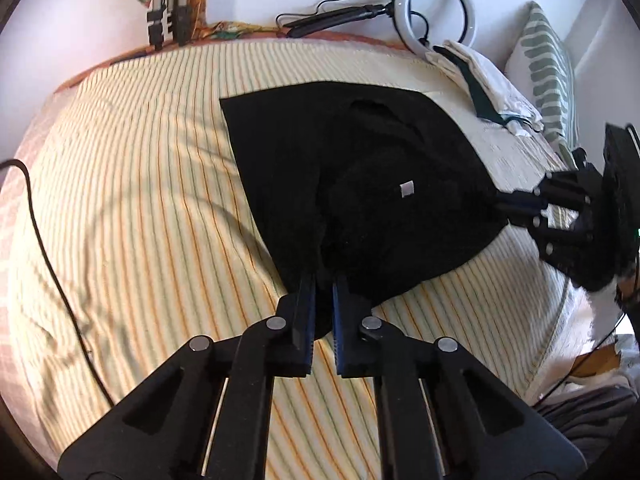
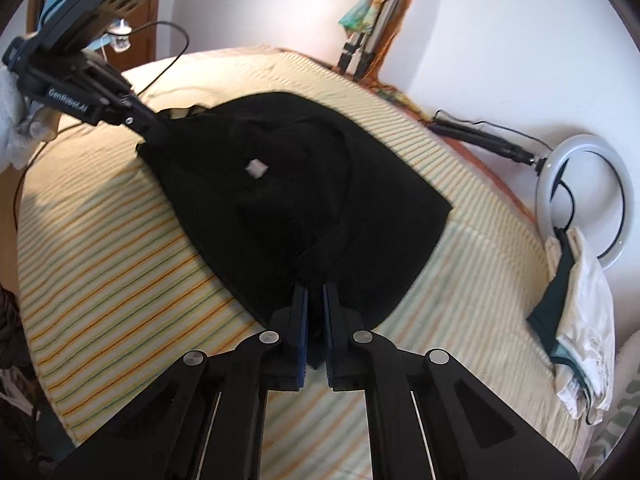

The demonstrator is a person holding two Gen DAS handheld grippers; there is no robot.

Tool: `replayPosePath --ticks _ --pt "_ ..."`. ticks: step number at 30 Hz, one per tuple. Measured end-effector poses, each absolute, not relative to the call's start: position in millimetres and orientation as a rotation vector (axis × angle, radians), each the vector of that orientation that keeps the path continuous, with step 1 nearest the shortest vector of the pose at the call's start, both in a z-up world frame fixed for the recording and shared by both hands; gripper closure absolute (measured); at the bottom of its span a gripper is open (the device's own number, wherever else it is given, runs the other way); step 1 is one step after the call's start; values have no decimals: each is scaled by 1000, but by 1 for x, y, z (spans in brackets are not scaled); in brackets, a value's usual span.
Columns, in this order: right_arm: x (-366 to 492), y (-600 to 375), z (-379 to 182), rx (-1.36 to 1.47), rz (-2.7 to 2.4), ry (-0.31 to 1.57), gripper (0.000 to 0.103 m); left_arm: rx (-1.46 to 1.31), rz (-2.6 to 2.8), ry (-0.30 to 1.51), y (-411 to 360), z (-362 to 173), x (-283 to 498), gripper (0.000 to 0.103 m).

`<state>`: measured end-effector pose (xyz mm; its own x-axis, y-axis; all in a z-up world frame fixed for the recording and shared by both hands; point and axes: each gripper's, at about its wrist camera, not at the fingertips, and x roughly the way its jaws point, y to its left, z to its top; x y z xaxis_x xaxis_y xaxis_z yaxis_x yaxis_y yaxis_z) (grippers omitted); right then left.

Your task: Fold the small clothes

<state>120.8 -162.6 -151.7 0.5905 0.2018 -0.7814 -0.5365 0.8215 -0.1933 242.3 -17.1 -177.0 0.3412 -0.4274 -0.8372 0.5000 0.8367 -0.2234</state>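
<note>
Striped bedcover [image 1: 140, 184] holds one black garment [image 1: 360, 184], clamped by left gripper [image 1: 324, 280] and right gripper [image 2: 315, 292].

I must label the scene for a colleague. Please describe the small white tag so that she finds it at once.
A striped bed fills the view, and a black garment lies on it. The white tag sits near the garment's middle, the only pale spot on the black cloth.

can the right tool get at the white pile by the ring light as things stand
Probably not yet. The right tool is shut on the black garment's edge, so it is occupied. The bedspread between it and the white pile lies bare, so after letting go the way looks free.
</note>
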Motion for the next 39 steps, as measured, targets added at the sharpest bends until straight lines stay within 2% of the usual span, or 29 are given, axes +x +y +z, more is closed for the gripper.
replayPosePath --ticks 5,10,11,18,24,33,35,39 --pt "109 -173 -138 -429 460 822 99 95 -629 1063 -15 -172 233 98" --pt "101 -172 -151 -469 476 868 96 167 -623 1118 -21 -191 224 98" --pt "100 -174 -151 -461 482 881 95 164 -620 1121 -19 -190 223 95" --pt "104 -195 -113 -231 565 846 93 54 -674 1037 0 -149 220 93" --pt "136 -188 -119 -96 548 865 93 -11 -692 973 -10 -131 235 93" --pt "149 -193 -161 -85 507 1015 93 200 -670 1087 -50 -190 242 93" --pt "145 -199 -166 -51 505 1037 90 219 -663 1043 -49 -192 231 93" --pt "133 -205 -163 -56 483 1054 77 238 -656 1020 -43 -189 216 93"
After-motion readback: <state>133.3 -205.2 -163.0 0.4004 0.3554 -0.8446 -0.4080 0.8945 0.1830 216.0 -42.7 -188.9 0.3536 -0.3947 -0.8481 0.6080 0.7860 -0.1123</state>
